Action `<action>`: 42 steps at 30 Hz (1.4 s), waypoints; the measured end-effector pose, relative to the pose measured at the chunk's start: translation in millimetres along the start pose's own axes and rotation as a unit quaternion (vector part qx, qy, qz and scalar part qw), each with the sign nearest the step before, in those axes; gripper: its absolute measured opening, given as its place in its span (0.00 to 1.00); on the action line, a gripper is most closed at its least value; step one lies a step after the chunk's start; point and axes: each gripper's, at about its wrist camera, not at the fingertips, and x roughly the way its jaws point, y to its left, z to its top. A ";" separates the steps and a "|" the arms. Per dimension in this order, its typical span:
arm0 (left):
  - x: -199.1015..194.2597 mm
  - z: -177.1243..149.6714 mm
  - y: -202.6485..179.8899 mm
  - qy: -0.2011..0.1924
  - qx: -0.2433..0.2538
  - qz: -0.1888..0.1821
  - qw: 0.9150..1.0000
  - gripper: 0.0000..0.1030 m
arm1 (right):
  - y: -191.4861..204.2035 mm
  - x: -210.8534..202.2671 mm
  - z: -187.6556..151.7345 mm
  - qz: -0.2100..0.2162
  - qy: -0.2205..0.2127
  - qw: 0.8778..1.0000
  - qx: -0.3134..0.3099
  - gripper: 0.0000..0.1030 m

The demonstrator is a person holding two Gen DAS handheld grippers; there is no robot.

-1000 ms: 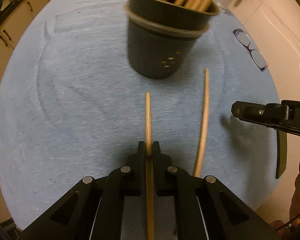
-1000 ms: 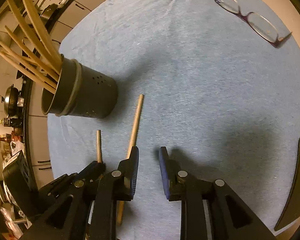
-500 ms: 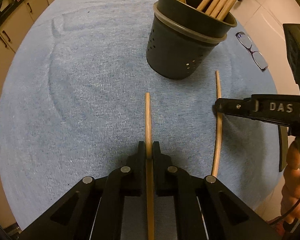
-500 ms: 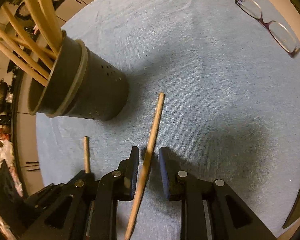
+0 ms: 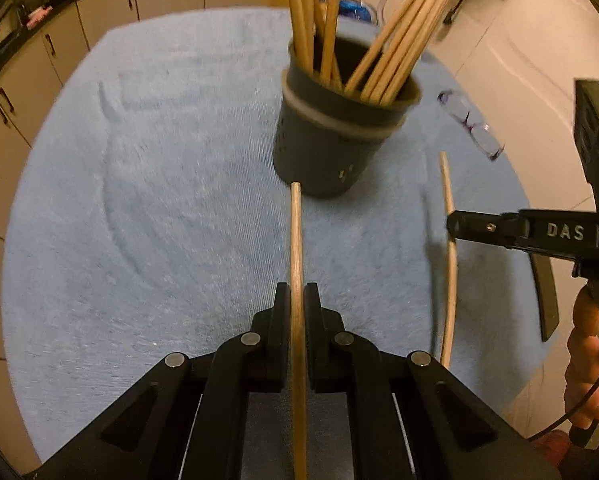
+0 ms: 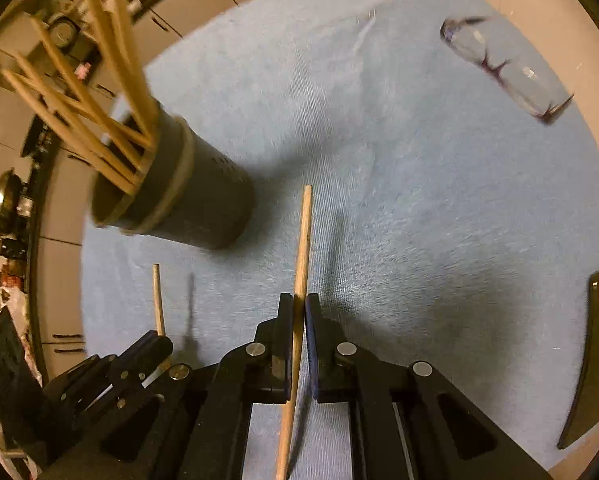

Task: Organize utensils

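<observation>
A dark grey utensil cup (image 5: 331, 148) holding several wooden chopsticks stands on the blue cloth (image 5: 139, 200); it also shows in the right wrist view (image 6: 195, 208). My left gripper (image 5: 297, 300) is shut on a wooden chopstick (image 5: 296, 240) whose tip points at the cup's base. My right gripper (image 6: 297, 308) is shut on a second wooden chopstick (image 6: 302, 240) and holds it above the cloth, to the right of the cup. The right gripper (image 5: 455, 226) and its chopstick (image 5: 449, 208) show in the left wrist view. The left gripper (image 6: 155, 344) shows at lower left in the right wrist view.
A pair of glasses (image 6: 503, 68) lies on the cloth at the far right, also in the left wrist view (image 5: 471, 124). A dark curved object (image 6: 595, 352) sits at the cloth's right edge. Kitchen cabinets (image 5: 99, 0) stand beyond the table.
My right gripper closed around the second chopstick and lifted it off the cloth. Both grippers rose and tilted, so the cup's chopsticks now show from above.
</observation>
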 end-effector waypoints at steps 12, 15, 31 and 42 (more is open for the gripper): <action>-65.8 9.1 -6.6 -0.077 -0.016 0.005 0.997 0.06 | 9.5 -82.9 -12.0 0.035 -0.111 0.992 -0.050 0.06; -70.7 13.4 -13.8 -0.085 -0.019 0.006 0.996 0.06 | 14.8 -93.9 -8.7 0.034 -0.130 0.989 -0.064 0.05; -88.7 17.9 -25.5 -0.116 -0.029 0.007 0.993 0.06 | 4.0 -128.3 -9.6 0.033 -0.168 0.982 -0.081 0.01; -90.5 19.1 -21.6 -0.116 -0.034 0.006 0.993 0.06 | -38.3 -101.9 13.6 0.068 -0.097 0.993 0.023 0.02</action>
